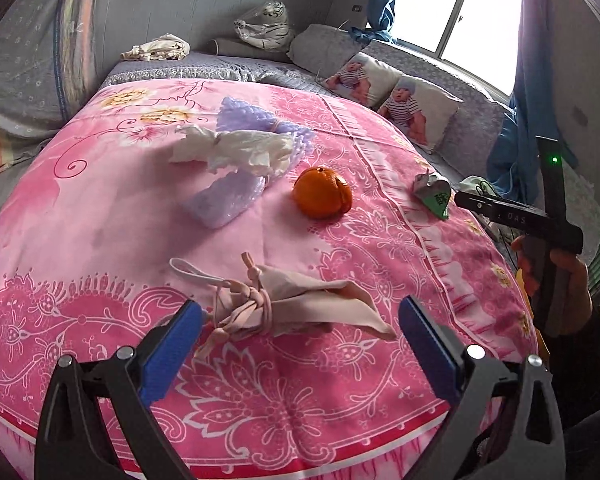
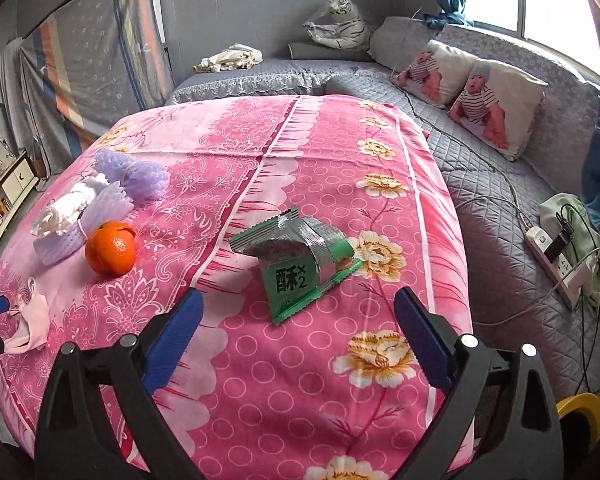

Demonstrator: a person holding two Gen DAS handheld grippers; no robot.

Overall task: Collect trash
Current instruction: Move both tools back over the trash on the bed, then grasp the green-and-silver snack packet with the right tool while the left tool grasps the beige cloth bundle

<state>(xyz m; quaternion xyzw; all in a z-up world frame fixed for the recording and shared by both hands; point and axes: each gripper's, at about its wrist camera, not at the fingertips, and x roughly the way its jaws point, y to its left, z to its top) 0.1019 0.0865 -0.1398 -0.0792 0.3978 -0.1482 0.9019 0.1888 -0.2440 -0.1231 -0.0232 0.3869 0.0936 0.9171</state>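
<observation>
Covering the frame's middle, a pink floral bedspread [image 1: 100, 208] holds a green foil snack wrapper [image 2: 296, 258], centre of the right view. Only that view shows a white power strip [image 2: 556, 260]. The left gripper [image 1: 300, 340] and right gripper [image 2: 298, 332] gape wide, empty.

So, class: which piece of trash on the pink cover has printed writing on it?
The green snack wrapper; the tissue and purple foam netting are plain.

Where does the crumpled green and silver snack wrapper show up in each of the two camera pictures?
Left wrist view: the crumpled green and silver snack wrapper lies far right on the pink floral bedspread, right of the orange tangerine.
Right wrist view: the wrapper lies centre, just ahead of the open right gripper.
Shared landmark: the tangerine, left of the wrapper in both.
</observation>
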